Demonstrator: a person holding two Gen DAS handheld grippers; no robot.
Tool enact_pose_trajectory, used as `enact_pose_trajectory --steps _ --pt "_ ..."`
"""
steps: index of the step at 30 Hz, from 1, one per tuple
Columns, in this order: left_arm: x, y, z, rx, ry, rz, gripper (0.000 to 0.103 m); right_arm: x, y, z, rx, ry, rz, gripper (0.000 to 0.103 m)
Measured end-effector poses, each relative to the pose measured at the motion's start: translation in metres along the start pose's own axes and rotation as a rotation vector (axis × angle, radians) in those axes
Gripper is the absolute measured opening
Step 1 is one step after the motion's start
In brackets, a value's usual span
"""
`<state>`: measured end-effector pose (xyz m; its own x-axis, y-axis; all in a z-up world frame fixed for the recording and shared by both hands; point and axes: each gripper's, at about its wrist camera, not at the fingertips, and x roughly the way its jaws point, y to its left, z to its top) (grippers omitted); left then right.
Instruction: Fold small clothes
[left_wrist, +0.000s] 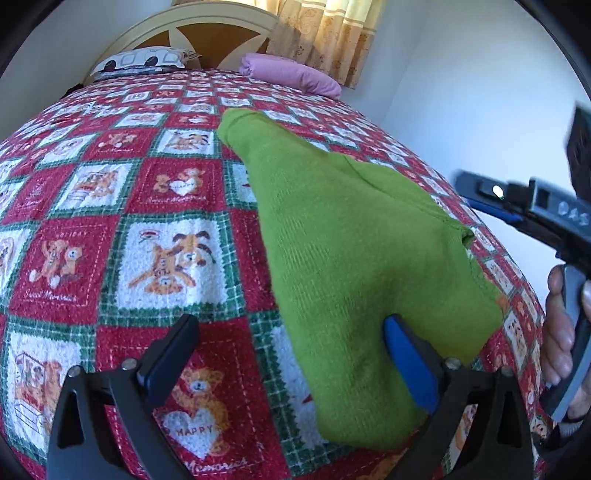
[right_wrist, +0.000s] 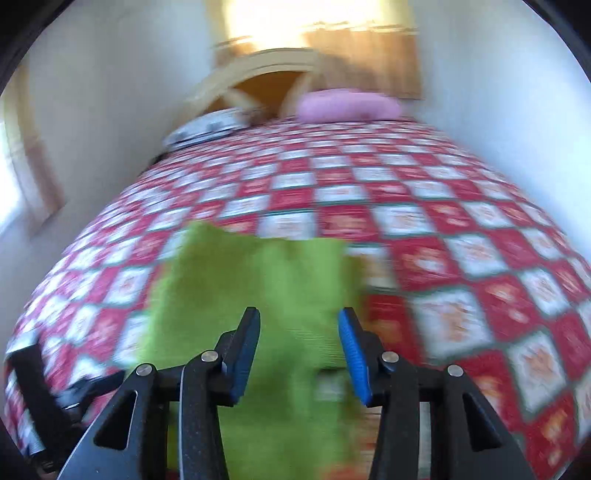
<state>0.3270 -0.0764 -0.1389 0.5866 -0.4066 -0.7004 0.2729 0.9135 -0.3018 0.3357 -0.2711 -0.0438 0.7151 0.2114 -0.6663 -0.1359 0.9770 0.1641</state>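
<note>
Two grippers hang over one green knit garment (left_wrist: 354, 236) that lies on the bed's red-and-white teddy-bear quilt (left_wrist: 122, 206); its cut is hard to read, though a narrow sleeve- or leg-like end runs toward 11 o'clock in the left wrist view. The left gripper (left_wrist: 291, 369) has its fingers spread wide, gripping nothing: its blue-padded finger (left_wrist: 410, 365) sits over the cloth's near edge at about 5 o'clock, while the other finger is over bare quilt, likely so the jaws straddle that edge for a pinch. The right gripper (right_wrist: 299, 350) also stands parted and empty, the green cloth (right_wrist: 258, 288) showing between its fingers; that view is smeared with motion, so whether it touches the fabric cannot be told. From the left camera, the right-hand tool (left_wrist: 546, 210) and the person's hand (left_wrist: 561, 332) sit at 3 o'clock, beyond the garment's right edge. A pink pillow (left_wrist: 291, 74) and a patterned pillow (left_wrist: 144, 61) rest by the headboard, well apart from the work. No fold looks finished yet.
</note>
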Motion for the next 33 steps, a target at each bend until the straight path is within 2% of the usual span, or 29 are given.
enact_pose_trajectory --steps 3,5,6,8,9,14,16,18,19,22,24,26,29,30,31,33 --pt "-0.003 0.002 -0.006 -0.01 0.01 -0.022 0.102 0.023 0.041 0.0 -0.135 0.075 0.159 0.045" --pt "-0.007 0.004 -0.011 -0.019 0.006 -0.037 0.102 0.043 0.068 -0.004 -0.245 0.118 0.171 0.044" --pt "-0.008 0.005 -0.012 -0.024 0.004 -0.045 0.103 0.053 0.074 -0.005 -0.261 0.143 0.17 0.041" --pt "-0.009 0.007 -0.013 -0.034 0.001 -0.057 0.103 0.087 0.076 -0.01 -0.241 0.258 0.155 0.041" --pt "-0.01 0.009 -0.012 -0.045 -0.002 -0.066 0.103 0.094 0.074 -0.009 -0.219 0.276 0.165 0.041" --pt "-0.016 0.015 -0.01 -0.076 -0.019 -0.076 0.103 0.097 0.072 -0.008 -0.225 0.273 0.176 0.041" --pt "-0.024 0.021 -0.002 -0.128 -0.048 -0.051 0.103 0.078 0.064 -0.002 -0.223 0.219 0.212 0.043" --pt "-0.027 0.023 0.009 -0.134 -0.077 -0.046 0.103 0.058 0.046 0.006 -0.164 0.128 0.238 0.043" --pt "-0.027 0.022 0.017 -0.129 -0.085 -0.029 0.103 0.053 0.032 0.011 -0.119 0.095 0.233 0.043" --pt "-0.017 0.017 0.042 -0.109 -0.1 0.031 0.103 0.062 0.019 0.023 -0.08 0.106 0.172 0.043" --pt "-0.006 0.018 0.056 -0.089 -0.08 0.101 0.103 0.069 0.022 0.03 -0.099 0.115 0.163 0.043" --pt "-0.002 0.026 0.058 -0.123 -0.061 0.102 0.103 0.078 0.038 0.04 -0.143 0.133 0.176 0.043" --pt "0.008 0.034 0.037 -0.178 -0.022 0.08 0.103 0.101 0.071 0.053 -0.238 0.209 0.208 0.043" --pt "0.009 0.034 0.028 -0.187 -0.037 0.076 0.103 0.11 0.08 0.054 -0.264 0.234 0.211 0.043" --pt "0.007 0.037 0.021 -0.204 -0.076 0.075 0.103 0.124 0.087 0.053 -0.29 0.276 0.2 0.043" --pt "0.004 0.04 0.02 -0.22 -0.08 0.065 0.103 0.16 0.095 0.042 -0.32 0.386 0.118 0.046"
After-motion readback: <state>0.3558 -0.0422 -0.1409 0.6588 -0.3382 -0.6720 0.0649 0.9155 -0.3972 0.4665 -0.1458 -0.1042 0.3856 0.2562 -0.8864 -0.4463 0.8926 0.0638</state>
